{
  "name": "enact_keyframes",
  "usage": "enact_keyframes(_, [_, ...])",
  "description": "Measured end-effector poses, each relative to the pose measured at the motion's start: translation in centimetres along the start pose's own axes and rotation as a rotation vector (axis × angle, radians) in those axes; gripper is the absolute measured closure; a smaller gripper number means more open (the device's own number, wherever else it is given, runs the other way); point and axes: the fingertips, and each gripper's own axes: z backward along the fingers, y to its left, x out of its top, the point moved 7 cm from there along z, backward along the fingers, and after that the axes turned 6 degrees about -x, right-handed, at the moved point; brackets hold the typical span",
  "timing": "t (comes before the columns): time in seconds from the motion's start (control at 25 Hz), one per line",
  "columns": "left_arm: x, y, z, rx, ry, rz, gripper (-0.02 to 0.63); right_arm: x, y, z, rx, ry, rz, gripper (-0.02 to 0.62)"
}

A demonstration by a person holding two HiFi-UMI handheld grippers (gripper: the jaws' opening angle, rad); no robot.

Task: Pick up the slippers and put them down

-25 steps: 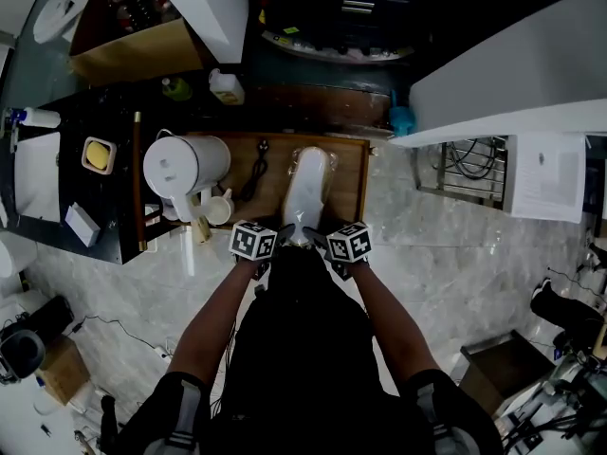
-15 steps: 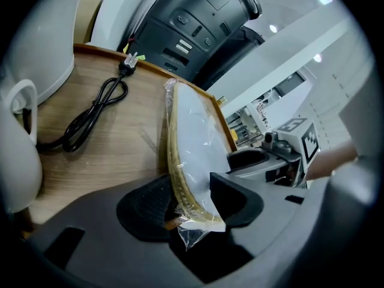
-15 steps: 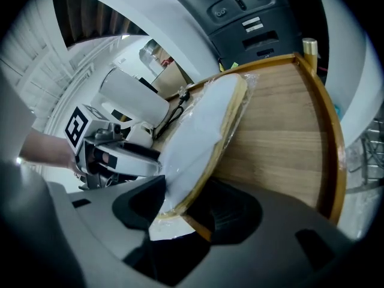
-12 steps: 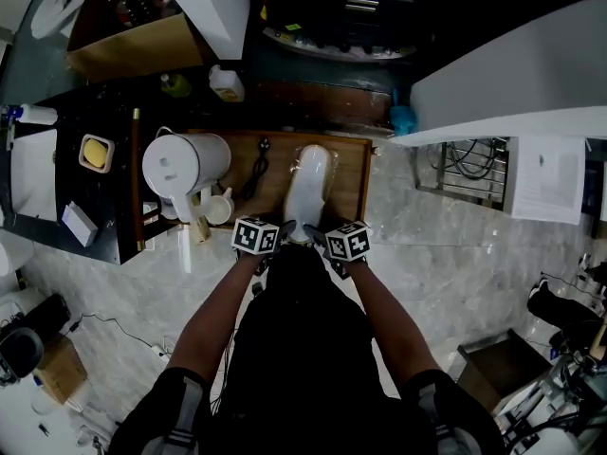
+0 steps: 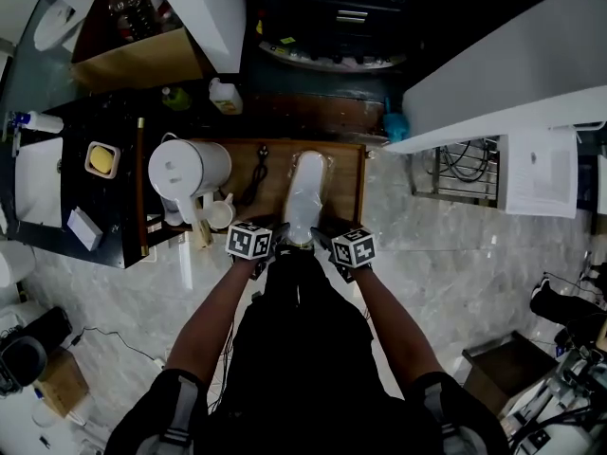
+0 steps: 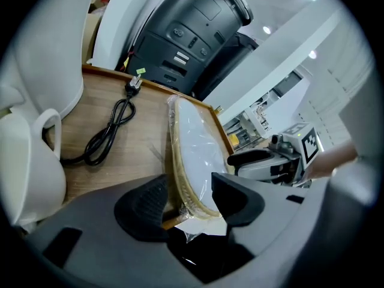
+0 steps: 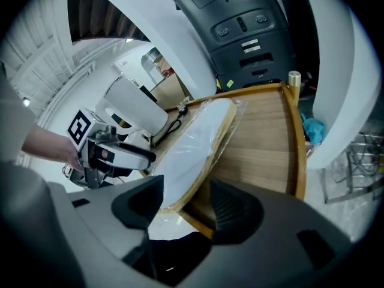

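Head view, looking steeply down: a person in dark clothing stands at a small wood table (image 5: 347,180) at frame centre, w/ a raised rim and visible grain. On it lie the slippers (image 5: 305,190), a pale, long oval pair stacked and sealed in clear, crinkly plastic, running from mid-table down to the table's near edge, heel end toward the person.

L gripper (image 5: 278,235) sits just left of the heel end and R gripper (image 5: 323,238) just right of it. Each is dark grey moulded plastic w/ a cube of black-and-white square markers on top.

L gripper view: jaws stand wide and have just been opening. The wrapped heel, w/ a tan, woven-looking sole edge, sits between the ribbed black pads. A thin gap shows on the left pad's side.

R gripper view: jaws also wide, also just been opening. The same heel end lies between them, close by the left pad, w/ bare table edge showing beside the right pad.

Left of the slippers in the head view: a coiled black cord (image 5: 256,172), a white rounded jug (image 5: 185,167) and a white mug (image 5: 220,212). The floor (image 5: 446,254) is glossy grey marble-look tile.
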Motion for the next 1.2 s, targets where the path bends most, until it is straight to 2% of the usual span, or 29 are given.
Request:
enact_keyframes(0.16, [0.4, -0.9, 0.5, -0.024, -0.001, -0.029, 0.383, -0.2, 0.2, 1.1, -0.002, -0.019, 0.016, 0.364])
enact_keyframes(0.4, [0.8, -2.1, 1.7, -0.057, -0.033, -0.073, 0.388, -0.4, 1.4, 1.8, -0.001, -0.035, 0.024, 0.437])
enact_keyframes(0.56, [1.1, -2.8, 2.4, -0.091, -0.050, -0.105, 0.442, -0.3, 2.3, 2.5, -0.005, -0.047, 0.042, 0.510])
enact_keyframes(0.76, [0.9, -4.5, 3.4, -0.190, -0.057, -0.149, 0.563, -0.3, 3.6, 4.1, -0.016, -0.067, 0.085, 0.583])
enact_keyframes(0.92, [0.7, -5.8, 4.6, -0.238, -0.082, -0.159, 0.592, -0.4, 4.5, 5.2, -0.009, -0.098, 0.102, 0.586])
enact_keyframes(1.2, [0.4, -8.2, 6.9, -0.307, -0.124, -0.201, 0.594, -0.6, 7.5, 7.9, 0.022, -0.160, 0.134, 0.588])
